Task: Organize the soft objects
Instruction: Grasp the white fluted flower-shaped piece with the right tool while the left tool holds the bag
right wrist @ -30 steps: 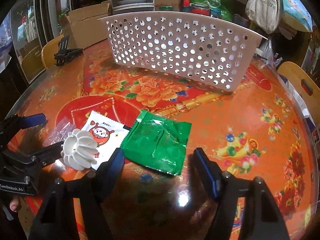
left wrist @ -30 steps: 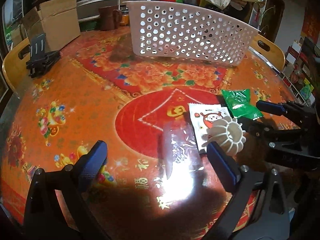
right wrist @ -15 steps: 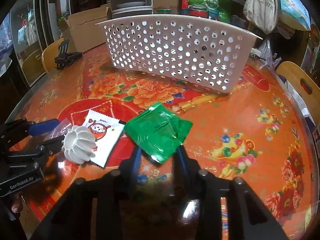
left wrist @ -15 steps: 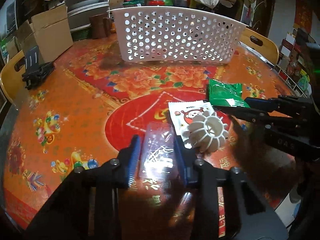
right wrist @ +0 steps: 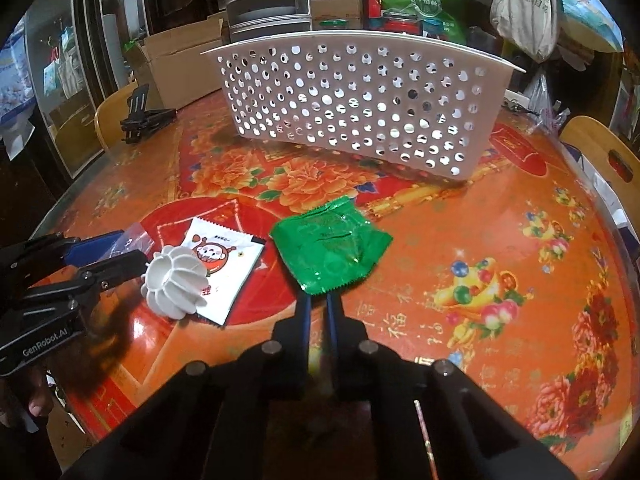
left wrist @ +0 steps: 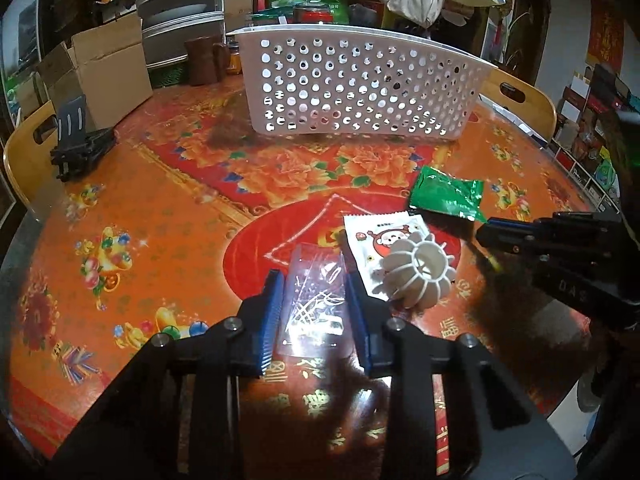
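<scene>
Right gripper point(right wrist: 317, 300) pinched on the near edge of a green foil packet point(right wrist: 333, 254), lifted at a tilt over the orange floral tablecloth point(right wrist: 460, 240). Just left, a white cartoon-printed sachet point(right wrist: 228, 260) flat on the cloth, a white ribbed plastic piece point(right wrist: 174, 280) resting on its near corner. Left gripper point(right wrist: 108, 258) at the left edge, closed around a clear plastic bag point(right wrist: 134, 238). Beyond, a white perforated basket point(right wrist: 360, 100).
</scene>
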Demonstrator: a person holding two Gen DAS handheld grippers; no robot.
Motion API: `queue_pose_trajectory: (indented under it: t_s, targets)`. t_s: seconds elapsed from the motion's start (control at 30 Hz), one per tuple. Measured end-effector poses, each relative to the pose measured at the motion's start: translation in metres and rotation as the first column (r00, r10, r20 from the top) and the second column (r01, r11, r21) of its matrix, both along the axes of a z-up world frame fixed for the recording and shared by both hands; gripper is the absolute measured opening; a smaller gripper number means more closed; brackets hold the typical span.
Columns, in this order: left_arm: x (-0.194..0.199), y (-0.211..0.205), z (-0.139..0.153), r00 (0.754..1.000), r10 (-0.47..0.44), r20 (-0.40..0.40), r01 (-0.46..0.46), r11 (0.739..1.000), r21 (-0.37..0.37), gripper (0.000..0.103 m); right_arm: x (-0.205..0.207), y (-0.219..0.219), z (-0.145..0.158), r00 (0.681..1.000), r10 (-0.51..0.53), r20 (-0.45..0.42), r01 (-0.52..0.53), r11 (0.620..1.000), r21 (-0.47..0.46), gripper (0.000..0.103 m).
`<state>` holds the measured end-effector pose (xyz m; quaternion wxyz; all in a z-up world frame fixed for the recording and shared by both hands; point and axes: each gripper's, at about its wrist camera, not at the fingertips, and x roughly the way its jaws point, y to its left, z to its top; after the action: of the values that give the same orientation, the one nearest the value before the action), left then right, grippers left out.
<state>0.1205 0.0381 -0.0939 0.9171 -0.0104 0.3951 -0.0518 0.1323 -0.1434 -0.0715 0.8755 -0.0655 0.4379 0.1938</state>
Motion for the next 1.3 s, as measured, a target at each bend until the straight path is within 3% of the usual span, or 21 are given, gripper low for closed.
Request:
queue_pose_trajectory:
  t_s: [0.13, 0.2, 0.37, 0.47, 0.9, 1.0, 1.3]
  targets:
    - [0.000, 0.004, -0.001, 1.000, 0.004, -0.004, -0.004, 1.000, -0.016, 0.030, -0.009, 0.002, 0.003, 1.000, -0.009, -0.006, 0.009, 1.000, 0.012, 0.007]
    - [-0.001, 0.006, 0.000, 1.000, 0.010, -0.002, -0.010, 1.000, -0.022, 0.030, -0.013, 0.003, 0.008, 1.000, -0.012, -0.008, 0.012, 0.998, 0.055, 0.013]
    - [-0.004, 0.014, 0.004, 1.000, 0.024, 0.005, -0.023, 0.999, -0.027, 0.030, -0.022, 0.016, 0.019, 1.000, 0.003, 0.000, -0.003, 0.996, 0.089, 0.046]
    - [-0.006, 0.021, 0.005, 0.999, 0.037, 0.005, -0.036, 0.999, -0.038, 0.030, -0.027, 0.030, 0.024, 1.000, 0.029, 0.010, -0.030, 0.994, 0.109, 0.051]
    - [-0.008, 0.034, 0.003, 0.998, 0.061, -0.005, -0.061, 0.996, -0.061, 0.030, -0.018, 0.077, 0.010, 0.996, 0.091, -0.004, -0.091, 0.995, 0.051, 0.053]
    - [-0.006, 0.034, 0.001, 0.998, 0.061, -0.010, -0.062, 0.996, -0.061, 0.030, -0.017, 0.077, 0.007, 0.995, 0.097, -0.004, -0.096, 0.994, 0.042, 0.044]
    - [0.000, 0.021, 0.012, 0.999, 0.049, 0.008, -0.048, 0.997, -0.054, 0.030, -0.021, 0.058, 0.026, 0.996, 0.069, 0.050, -0.072, 0.996, 0.055, 0.044]
